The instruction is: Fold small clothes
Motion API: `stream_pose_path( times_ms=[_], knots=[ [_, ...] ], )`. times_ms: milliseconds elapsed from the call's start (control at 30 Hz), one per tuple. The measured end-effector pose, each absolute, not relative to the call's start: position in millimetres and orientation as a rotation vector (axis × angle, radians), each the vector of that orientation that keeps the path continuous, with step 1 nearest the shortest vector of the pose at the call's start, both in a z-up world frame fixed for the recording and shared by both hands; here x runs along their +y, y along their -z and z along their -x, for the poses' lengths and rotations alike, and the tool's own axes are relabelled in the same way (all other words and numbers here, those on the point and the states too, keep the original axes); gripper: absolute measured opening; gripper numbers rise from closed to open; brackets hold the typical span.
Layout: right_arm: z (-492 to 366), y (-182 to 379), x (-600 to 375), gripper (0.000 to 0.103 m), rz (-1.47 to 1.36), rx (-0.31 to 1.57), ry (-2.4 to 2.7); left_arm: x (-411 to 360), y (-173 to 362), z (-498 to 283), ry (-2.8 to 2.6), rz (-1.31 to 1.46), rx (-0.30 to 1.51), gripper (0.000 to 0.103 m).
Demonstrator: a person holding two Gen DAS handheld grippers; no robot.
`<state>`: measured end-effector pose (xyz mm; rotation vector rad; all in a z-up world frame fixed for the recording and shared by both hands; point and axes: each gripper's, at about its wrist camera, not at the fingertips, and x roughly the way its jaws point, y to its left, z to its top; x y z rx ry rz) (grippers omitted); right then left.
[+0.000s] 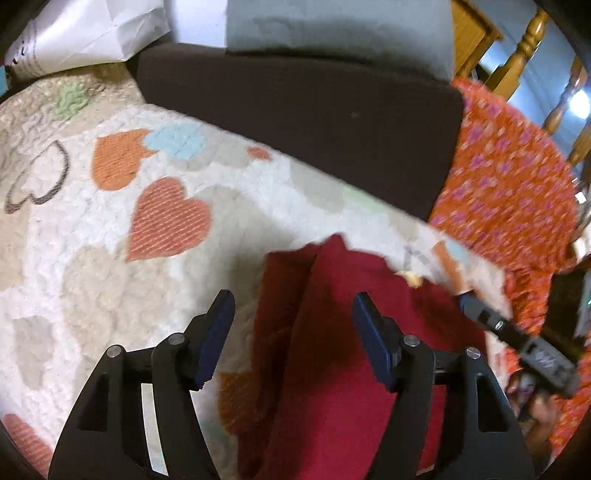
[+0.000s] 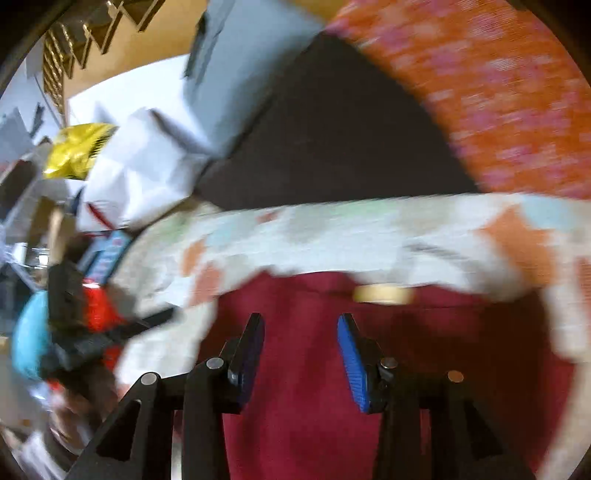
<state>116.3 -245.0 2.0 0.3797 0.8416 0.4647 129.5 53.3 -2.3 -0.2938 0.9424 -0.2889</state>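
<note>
A dark red garment (image 1: 332, 350) lies on a white quilt with heart shapes (image 1: 110, 240). My left gripper (image 1: 291, 317) is open and hovers over the garment's left part, holding nothing. The right gripper's body (image 1: 517, 336) shows at the right edge of the left wrist view. In the right wrist view, which is blurred, the red garment (image 2: 314, 387) lies below my open right gripper (image 2: 301, 332), with a small tan label (image 2: 384, 294) near its far edge. The left gripper's body (image 2: 92, 339) shows at the left.
A dark brown cushion (image 1: 314, 122) lies beyond the quilt, with a grey pillow (image 1: 332, 26) behind it. An orange patterned cloth (image 1: 506, 192) is at the right. A white paper bag (image 1: 92, 33) is at the far left. Wooden bedposts (image 1: 532, 40) stand at the far right.
</note>
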Motion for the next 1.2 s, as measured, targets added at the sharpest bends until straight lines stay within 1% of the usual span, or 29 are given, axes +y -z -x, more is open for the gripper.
stream_pose_path(
  times_ms=[200,267,367,433,467,500,667,733,767,800,833,867,900,933,1000,1067,1133,1200],
  knots=[
    [-166,12,-162,0.04,-0.404,0.96,-0.5,77,-3,-119,0.126,0.086,0.881,0.066],
    [-179,23,-139,0.04,-0.383,1.02,-0.48,90,0,-118,0.109,0.096,0.884,0.066],
    [-195,44,-114,0.04,-0.316,1.09,-0.449,106,6,-121,0.117,0.181,0.919,0.066],
    [-198,50,-108,0.025,-0.261,1.087,-0.433,110,7,-122,0.129,0.214,0.934,0.066],
    [-198,53,-107,0.013,-0.24,1.081,-0.42,111,7,-122,0.131,0.213,0.937,0.066],
    [-198,52,-111,0.006,-0.258,1.073,-0.418,111,6,-122,0.128,0.209,0.935,0.066],
    [-191,31,-101,0.006,-0.302,0.97,-0.481,115,-3,-118,0.133,0.253,0.906,0.066],
    [-192,36,-91,0.006,-0.29,0.976,-0.472,114,-6,-117,0.142,0.275,0.895,0.066],
    [-194,43,-89,0.01,-0.292,0.988,-0.472,111,-7,-117,0.147,0.278,0.892,0.066],
    [-195,51,-93,0.011,-0.33,1.007,-0.497,108,-8,-117,0.156,0.278,0.891,0.066],
    [-193,54,-102,0.012,-0.373,1.011,-0.51,104,-8,-117,0.167,0.279,0.891,0.066],
    [-185,51,-117,0.017,-0.421,1.002,-0.521,101,-9,-116,0.18,0.281,0.89,0.066],
    [-175,44,-130,0.026,-0.446,0.981,-0.526,96,-9,-115,0.197,0.285,0.889,0.066],
    [-163,36,-148,0.029,-0.455,0.952,-0.516,91,-11,-114,0.218,0.29,0.886,0.066],
    [-137,20,-184,0.03,-0.422,0.903,-0.451,78,-12,-114,0.249,0.283,0.886,0.066],
    [-109,6,-230,0.03,-0.329,0.879,-0.314,60,-9,-116,0.274,0.259,0.898,0.066],
    [-93,3,-264,0.03,-0.246,0.878,-0.199,43,-3,-120,0.275,0.22,0.914,0.066],
    [-84,8,-297,0.03,-0.224,0.9,-0.085,30,6,-124,0.271,0.186,0.922,0.066]
  ],
)
